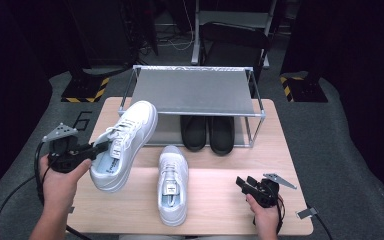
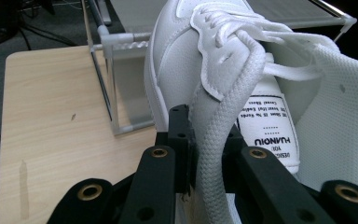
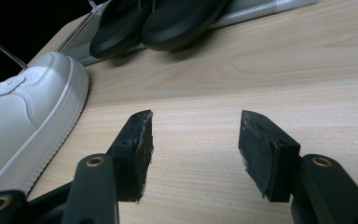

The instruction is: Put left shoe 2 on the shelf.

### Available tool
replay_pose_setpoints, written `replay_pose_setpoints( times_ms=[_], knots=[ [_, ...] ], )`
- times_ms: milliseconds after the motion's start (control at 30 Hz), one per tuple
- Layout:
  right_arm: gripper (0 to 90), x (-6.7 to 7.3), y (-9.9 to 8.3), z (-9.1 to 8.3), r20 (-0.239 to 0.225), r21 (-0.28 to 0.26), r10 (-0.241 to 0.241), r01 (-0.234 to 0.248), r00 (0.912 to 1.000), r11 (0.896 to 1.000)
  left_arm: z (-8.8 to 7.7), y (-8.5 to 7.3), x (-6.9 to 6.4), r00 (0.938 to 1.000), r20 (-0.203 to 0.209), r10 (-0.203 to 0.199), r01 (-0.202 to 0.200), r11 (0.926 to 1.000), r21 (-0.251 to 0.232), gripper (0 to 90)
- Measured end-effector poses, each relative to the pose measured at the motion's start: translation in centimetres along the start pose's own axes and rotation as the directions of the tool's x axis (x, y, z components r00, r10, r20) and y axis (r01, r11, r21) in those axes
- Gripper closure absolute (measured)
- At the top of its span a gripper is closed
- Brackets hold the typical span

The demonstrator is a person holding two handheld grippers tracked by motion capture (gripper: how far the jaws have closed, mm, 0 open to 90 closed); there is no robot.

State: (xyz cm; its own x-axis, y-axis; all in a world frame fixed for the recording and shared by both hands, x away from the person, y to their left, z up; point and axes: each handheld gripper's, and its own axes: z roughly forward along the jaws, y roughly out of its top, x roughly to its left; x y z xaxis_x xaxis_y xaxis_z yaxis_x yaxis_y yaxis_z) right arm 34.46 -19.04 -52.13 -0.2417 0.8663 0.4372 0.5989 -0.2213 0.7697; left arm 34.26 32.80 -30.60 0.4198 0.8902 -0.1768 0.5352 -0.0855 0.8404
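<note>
Left gripper (image 1: 98, 148) clamped on the collar edge of the lifted sneaker (image 1: 125, 143); in the left gripper view the padded rim (image 2: 214, 140) sits pinched between the two jaws. Sneaker hangs clear of the table (image 1: 220, 200), near its left edge, tilted. Long axis runs away from the gripper: heel at the jaws, toe up and toward the rack (image 1: 195, 90), at its left front post. Toe already points at the rack's left end; top shelf looks bare, so a push along the shoe's own axis is likely the next call.

Right gripper (image 1: 243, 184) jaws stand wide, nothing between them, low over the table near the front right corner. Second sneaker (image 1: 173, 184) lies flat just to its left, toe toward the rack, axis square to the front edge; right hand is the nearer to it. Black shoes (image 1: 207, 132) sit on the lower shelf, right of centre.
</note>
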Motion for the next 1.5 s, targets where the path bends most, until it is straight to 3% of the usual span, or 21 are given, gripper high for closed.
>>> replay_pose_setpoints(
  times_ms=[433, 900, 1167, 1500],
  knots=[
    [44.3, -0.1, 0.0, 0.0, 0.004, 0.004, 0.004, -0.004, 1.0, 1.0, 1.7, 3.3, 0.0, 0.9995, 0.031, 0.011, -0.011, 0.9999, -0.013, 80.8],
    [44.2, -0.1, 0.0, 0.0, 0.003, 0.011, 0.012, -0.012, 0.9999, 1.0, 5.8, 5.9, -0.3, 0.9994, 0.029, 0.017, -0.018, 0.9995, 0.028, 80.8],
    [44.2, -0.2, 0.0, 0.0, 0.0, -0.001, 0.021, -0.021, 0.9998, 1.0, 7.9, 7.6, -0.6, 0.9992, 0.041, 0.001, -0.003, 0.999, 0.046, 80.8],
    [44.2, -0.4, -0.1, 0.1, -0.003, 0.002, 0.022, -0.022, 0.9998, 1.0, 10.1, 10.1, -0.8, 0.9997, 0.026, 0.0, -0.002, 0.999, 0.044, 80.8]
  ],
)
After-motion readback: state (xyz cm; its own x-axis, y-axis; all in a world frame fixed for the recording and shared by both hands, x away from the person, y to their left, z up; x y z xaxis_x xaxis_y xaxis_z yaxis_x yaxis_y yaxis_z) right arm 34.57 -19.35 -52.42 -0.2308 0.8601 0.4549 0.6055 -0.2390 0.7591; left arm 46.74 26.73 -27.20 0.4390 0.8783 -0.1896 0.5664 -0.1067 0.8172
